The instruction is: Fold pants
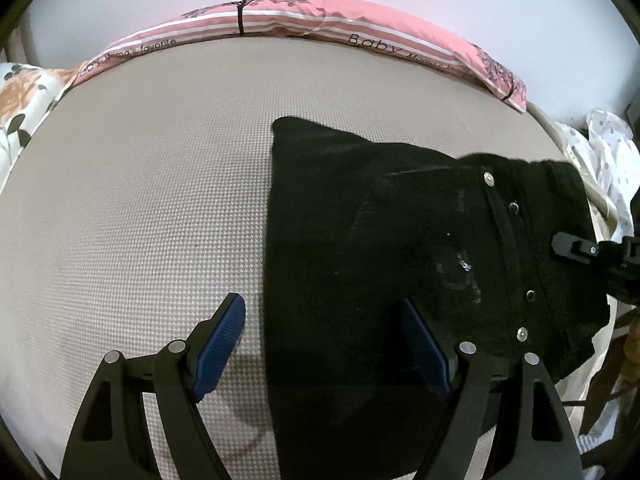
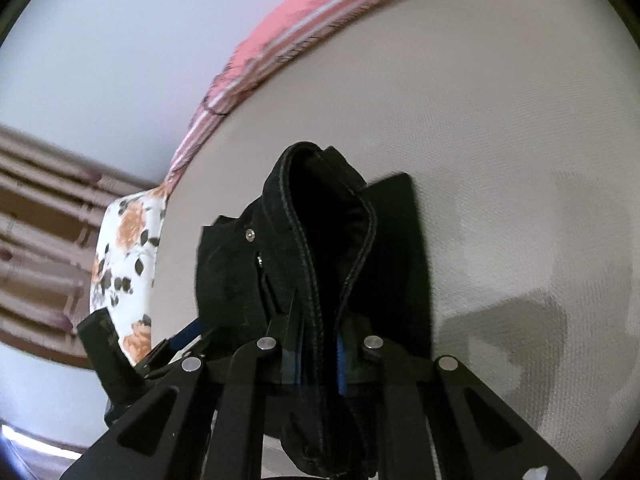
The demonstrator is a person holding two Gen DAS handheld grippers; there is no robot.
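Black pants [image 1: 380, 240] lie folded on the right half of the beige mattress [image 1: 140, 200], with metal studs along the waist end. My left gripper [image 1: 322, 304] hangs open over the pants' left edge: one blue pad [image 1: 222, 344] is above bare mattress and the other over the cloth, and neither holds anything. My right gripper [image 2: 318, 344] is shut on a thick stitched edge of the pants [image 2: 320, 208], which rises in a raised fold from its blue pads. In the left wrist view the right gripper [image 1: 576, 246] pokes in at the right, by the waist end.
A pink striped blanket [image 1: 320, 20] runs along the far edge of the mattress. A floral pillow [image 1: 20, 96] sits at the far left corner. White dotted cloth [image 1: 608, 152] bunches off the right edge. The left half of the mattress is bare.
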